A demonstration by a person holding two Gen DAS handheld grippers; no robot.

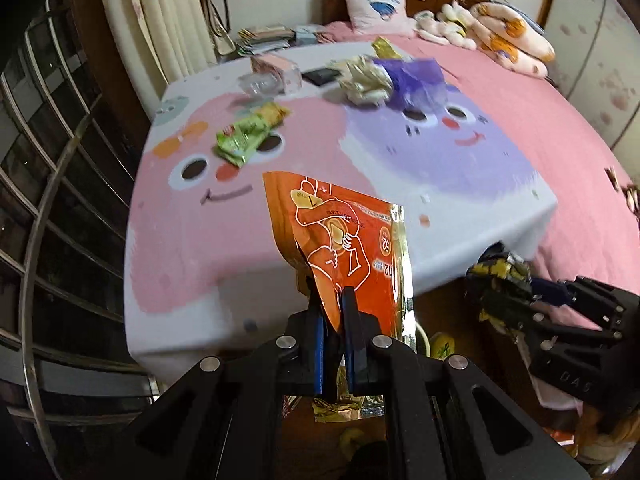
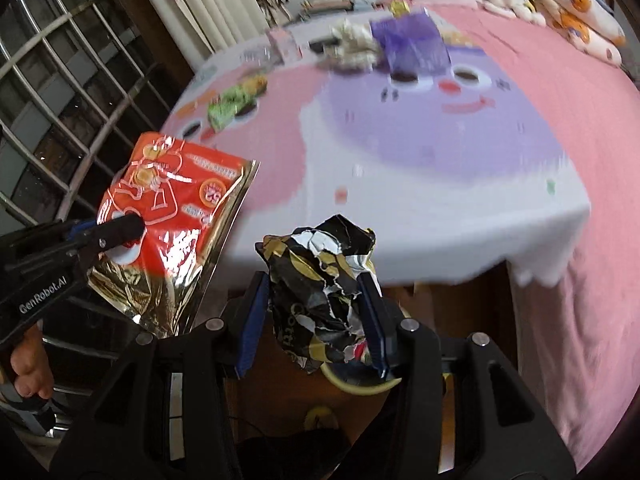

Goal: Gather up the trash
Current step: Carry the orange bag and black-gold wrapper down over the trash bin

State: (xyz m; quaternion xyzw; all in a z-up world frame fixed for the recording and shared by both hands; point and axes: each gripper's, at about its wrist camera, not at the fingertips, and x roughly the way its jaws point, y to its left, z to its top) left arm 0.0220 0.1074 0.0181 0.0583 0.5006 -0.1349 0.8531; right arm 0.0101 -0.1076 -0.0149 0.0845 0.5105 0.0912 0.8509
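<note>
1. Window grille point(image 1: 52, 184) fills the far left of both views, curtain point(image 1: 168, 12) beside it.
2. Left gripper point(image 1: 334, 300) is clamped tight on an orange foil packet point(image 1: 340, 232), pads pinching its lower part; packet sticks up in the air past the near edge of the cartoon-face cloth point(image 1: 320, 184). Right wrist view shows the same packet point(image 2: 176, 200) gripped from the side, a hand point(image 2: 28, 364) on the handle below.
3. Green snack wrapper point(image 1: 240, 140) lies on the pink face of the cloth, yellow-orange wrapper point(image 1: 272, 114) touching it behind.
4. Clear plastic piece point(image 1: 260, 82) and pink box point(image 1: 276, 66) near the far edge, dark flat item point(image 1: 322, 76) just beside.
5. Crumpled white paper point(image 1: 366, 80) touches purple bag point(image 1: 416, 80) on the purple face.
6. Right gripper point(image 2: 320, 280) is partly closed, both pads pressing a crumpled black-and-gold wrapper point(image 2: 320, 280), held off the cloth's near edge over the floor.
7. Pink bed point(image 1: 560, 128) to the right, pillow point(image 1: 374, 8) and plush toys point(image 1: 444, 26) at the headboard.
</note>
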